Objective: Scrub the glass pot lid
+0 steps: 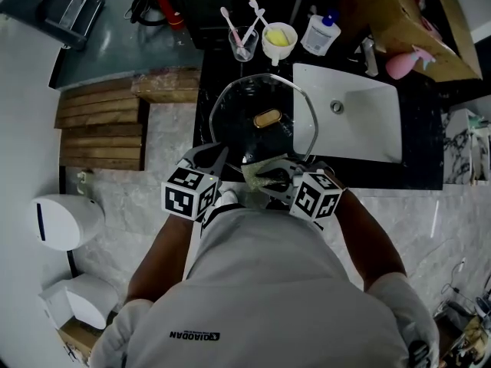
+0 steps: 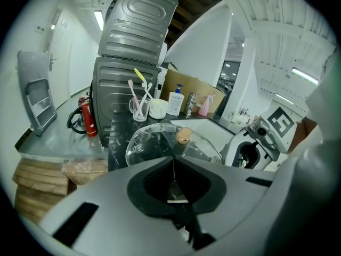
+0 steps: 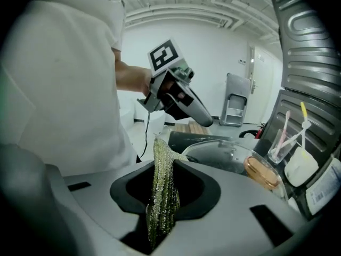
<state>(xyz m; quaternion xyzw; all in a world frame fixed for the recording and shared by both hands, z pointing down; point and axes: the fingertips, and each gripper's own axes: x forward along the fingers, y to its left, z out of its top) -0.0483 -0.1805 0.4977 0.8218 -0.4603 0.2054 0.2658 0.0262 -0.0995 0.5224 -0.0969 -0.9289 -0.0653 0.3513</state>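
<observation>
Black countertop (image 1: 204,121) fills the far half of your head view, with a white rectangular sink basin (image 1: 364,133) set into its right side. Just left of that basin sits the round glass pot lid (image 1: 242,117) with an oval tan knob (image 1: 267,118) at its centre; its right rim overlaps the basin's left edge.

Your left gripper (image 1: 222,156) is at the lid's near-left rim. In the left gripper view its 2 jaws are pressed together with the thin rim (image 2: 176,198) pinched between them.

Your right gripper (image 1: 278,179) is near the lid's near edge. Its 2 jaws are clamped tight on a yellow-green ribbed scrubbing cloth (image 3: 162,188), which sticks up past the tips toward the glass.

Beyond the lid stand a clear cup of toothbrushes (image 1: 243,44) and a white cup (image 1: 279,44), side by side.
</observation>
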